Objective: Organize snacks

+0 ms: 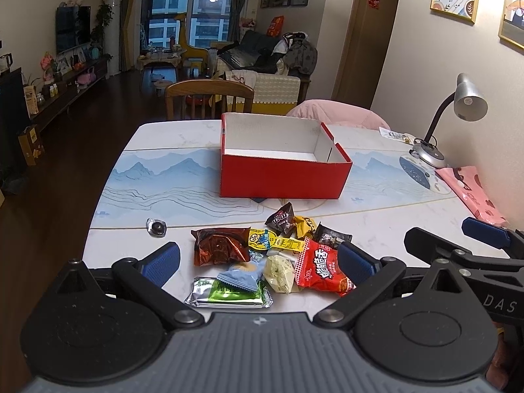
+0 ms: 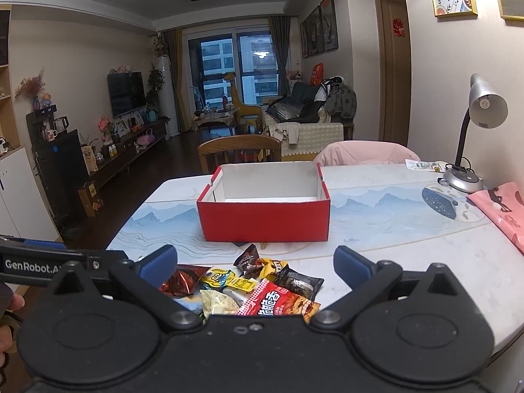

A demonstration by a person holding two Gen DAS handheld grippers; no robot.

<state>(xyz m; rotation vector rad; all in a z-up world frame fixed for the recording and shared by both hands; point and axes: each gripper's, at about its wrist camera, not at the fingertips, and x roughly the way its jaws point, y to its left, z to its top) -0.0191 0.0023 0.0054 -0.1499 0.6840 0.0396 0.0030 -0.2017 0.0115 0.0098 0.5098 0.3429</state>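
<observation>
A pile of several snack packets lies on the white table near its front edge: a red packet, a dark red foil one, a green bar, a yellow cartoon stick and dark candies. Behind them stands an empty red box with a white inside. My left gripper hovers open over the pile, holding nothing. My right gripper is open too, just right of the left one, also above the packets.
A small round foil-wrapped piece lies apart at the left. A desk lamp and a pink bag sit at the right. Chairs stand behind the table. A hand shows at the left.
</observation>
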